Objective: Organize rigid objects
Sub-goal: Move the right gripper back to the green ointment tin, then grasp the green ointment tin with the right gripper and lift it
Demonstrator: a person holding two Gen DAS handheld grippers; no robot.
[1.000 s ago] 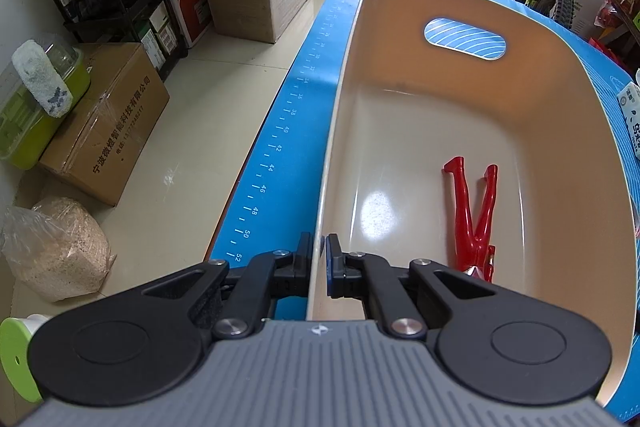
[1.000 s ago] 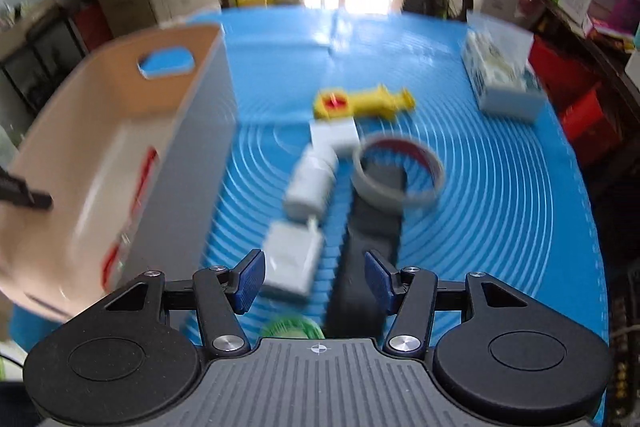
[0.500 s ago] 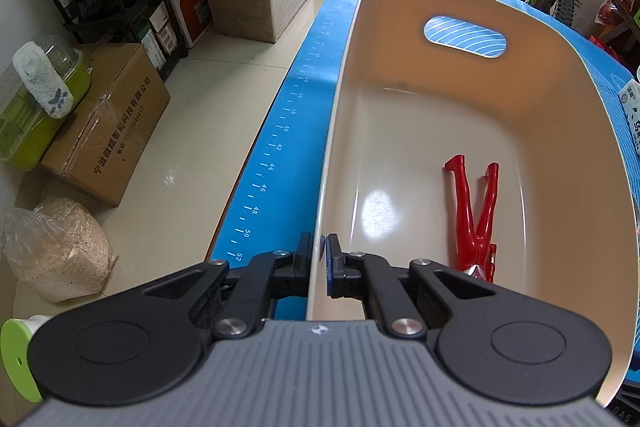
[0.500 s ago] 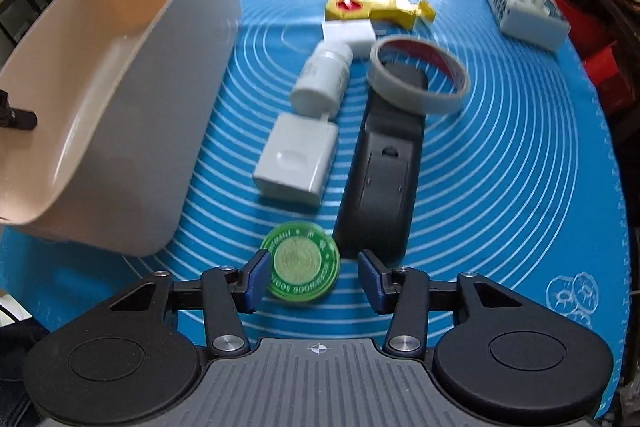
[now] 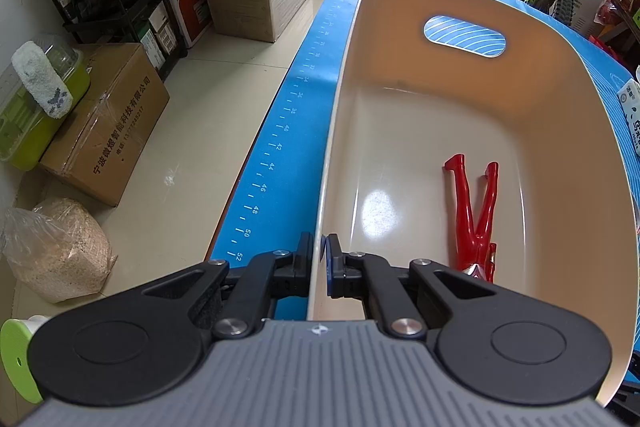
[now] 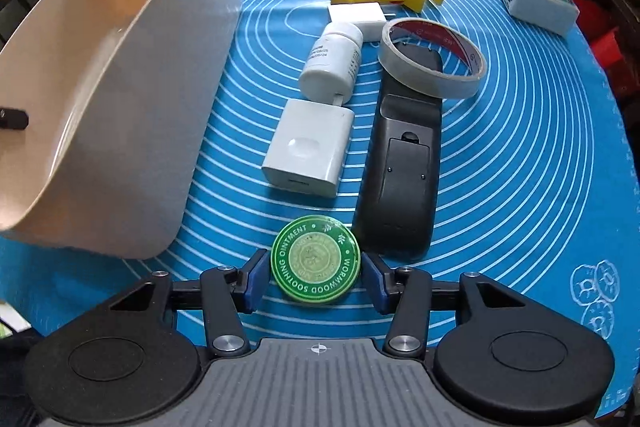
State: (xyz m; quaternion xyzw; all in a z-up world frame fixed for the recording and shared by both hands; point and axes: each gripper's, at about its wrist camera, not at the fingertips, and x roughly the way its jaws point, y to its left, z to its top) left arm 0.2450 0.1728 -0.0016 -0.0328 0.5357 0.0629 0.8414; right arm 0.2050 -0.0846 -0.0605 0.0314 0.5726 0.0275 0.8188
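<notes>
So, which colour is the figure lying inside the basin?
Red figure, seen best in the left wrist view.

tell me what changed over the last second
The right hand-held gripper moved down and in toward the green tin, which now sits between its open fingers, not yet clamped. The left hand-held gripper stayed shut on the bin wall, and the red figure inside did not move.

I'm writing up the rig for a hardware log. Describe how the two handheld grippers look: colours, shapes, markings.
Both look identical. The left gripper and right gripper each have a grey ribbed body with a small crosshair mark, two rounded black housings bearing circular discs, angular black linkage arms with silver screws, and blue finger pads. No cables or sleeves are visible.
</notes>
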